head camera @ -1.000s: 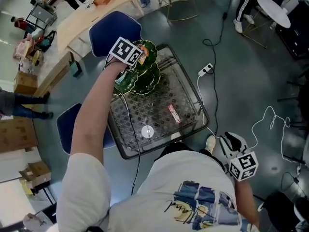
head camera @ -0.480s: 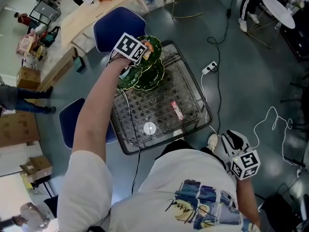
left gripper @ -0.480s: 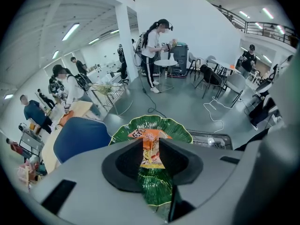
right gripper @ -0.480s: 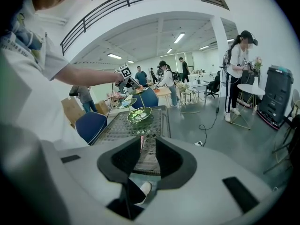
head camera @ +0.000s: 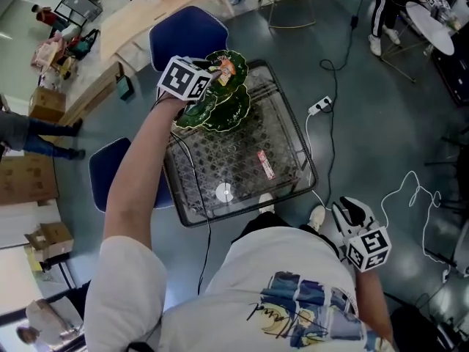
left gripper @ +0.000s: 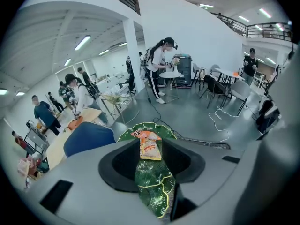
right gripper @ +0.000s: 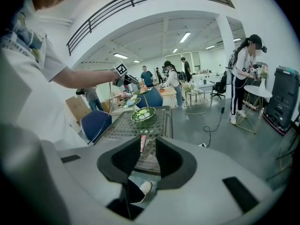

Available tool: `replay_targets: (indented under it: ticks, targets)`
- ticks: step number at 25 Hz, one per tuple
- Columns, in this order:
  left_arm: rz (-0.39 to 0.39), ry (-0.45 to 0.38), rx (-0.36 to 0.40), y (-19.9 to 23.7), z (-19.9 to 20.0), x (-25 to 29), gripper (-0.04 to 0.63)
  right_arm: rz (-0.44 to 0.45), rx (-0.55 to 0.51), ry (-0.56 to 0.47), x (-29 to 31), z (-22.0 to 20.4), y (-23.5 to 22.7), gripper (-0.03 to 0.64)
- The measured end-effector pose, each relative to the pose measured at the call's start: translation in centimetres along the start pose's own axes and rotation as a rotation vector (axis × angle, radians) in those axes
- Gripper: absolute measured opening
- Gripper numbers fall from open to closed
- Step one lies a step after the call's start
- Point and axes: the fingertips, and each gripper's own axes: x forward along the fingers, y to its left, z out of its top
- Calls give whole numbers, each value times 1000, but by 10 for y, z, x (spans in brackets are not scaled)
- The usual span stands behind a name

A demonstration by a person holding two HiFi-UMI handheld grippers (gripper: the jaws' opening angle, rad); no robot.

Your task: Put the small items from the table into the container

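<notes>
Orange packet (left gripper: 150, 149) lies in green leaf dish (head camera: 220, 112) beyond opening left jaws; right jaws apart, pink wrapper (head camera: 264, 165) on table (head camera: 287, 138).

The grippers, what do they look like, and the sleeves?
The left gripper and right gripper have grey bodies with black jaws, and each carries a white cube with black square markers. A dark cable trails from the left one, whose jaws are opening with the green leaf dish between them. The person wears a white short-sleeved T-shirt with a blue print.
</notes>
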Motion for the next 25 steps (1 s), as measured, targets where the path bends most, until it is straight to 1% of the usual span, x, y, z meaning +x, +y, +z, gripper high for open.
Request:
replay_targets:
  ticks: [4, 7, 12, 14, 16, 18, 21, 25]
  targets:
    - [39, -58, -16, -27, -1, -31, 135, 35, -30, 1, -6, 3, -8, 103]
    - [70, -113, -71, -46, -6, -50, 133, 69, -53, -1, -4, 3, -18, 103]
    - [145, -202, -161, -87, -12, -85, 130, 133, -99, 1, -2, 7, -30, 102]
    - [177, -244, -209, -107, -17, -100, 81, 159, -116, 0, -3, 10, -33, 103]
    - [216, -286, -267, -128, -26, -114, 17, 186, -136, -2, -4, 14, -36, 103]
    - [242, -318, -332, -153, -38, -126, 9, 223, -161, 1, -4, 16, -36, 103]
    - [239, -348, -405, -193, -51, -134, 9, 270, -192, 7, -3, 18, -33, 101]
    - [225, -357, -457, -248, -62, -132, 9, 323, -225, 11, 1, 19, -32, 102]
